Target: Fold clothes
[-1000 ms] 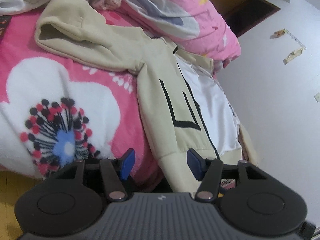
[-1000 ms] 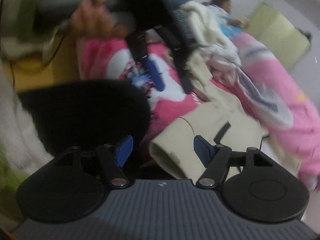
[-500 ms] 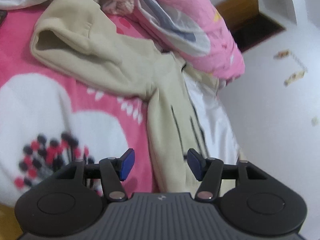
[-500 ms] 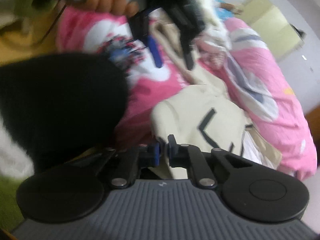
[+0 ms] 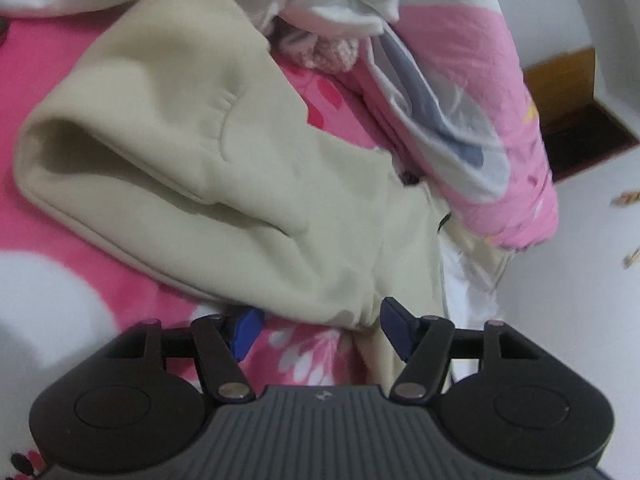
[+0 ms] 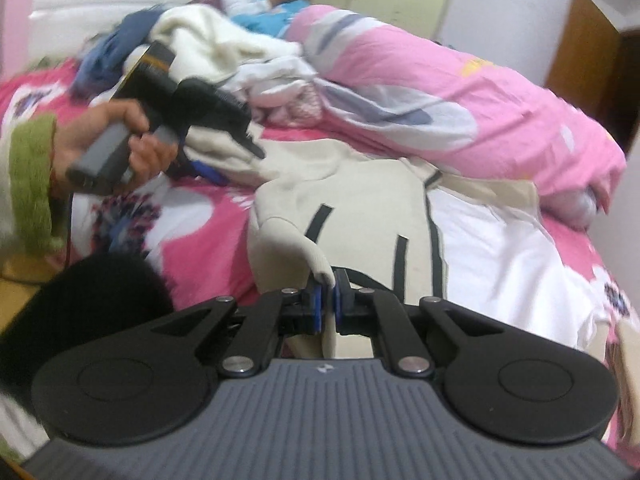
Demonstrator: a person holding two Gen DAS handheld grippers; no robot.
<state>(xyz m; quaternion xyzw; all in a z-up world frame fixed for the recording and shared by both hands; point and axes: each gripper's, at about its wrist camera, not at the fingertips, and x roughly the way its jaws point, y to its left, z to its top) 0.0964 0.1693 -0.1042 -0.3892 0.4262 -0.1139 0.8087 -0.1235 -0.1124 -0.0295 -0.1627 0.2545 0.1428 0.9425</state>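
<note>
Left wrist first: left gripper (image 5: 320, 326) hangs low over the cream hoodie (image 5: 224, 184), jaws spread wide, nothing between them. Blue fingertips (image 5: 394, 322) sit at the near edge of the hoodie where sleeve meets body; contact can't be told through the blur. Hoodie lies spread on the pink floral bedsheet (image 5: 48, 264), one sleeve reaching up-left with its cuff opening facing left. Pink quilt (image 5: 480, 128) bunched at right, overlapping the hoodie's far edge. White crumpled clothes (image 5: 340, 4) piled at top.

Right wrist: right gripper (image 6: 326, 308) has its jaws closed on a cream fold of the hoodie (image 6: 360, 216), pinched at the near hem. Black stripe markings and a white panel show on the garment front. Left hand (image 6: 108, 140), green cuff at the wrist, holds the other gripper's handle at left above the sheet. Pink quilt (image 6: 460, 92) runs along the far side. A person (image 6: 256, 4) lies at the head of the bed (image 6: 540, 280). Clothes pile (image 6: 208, 40) sits in between.
</note>
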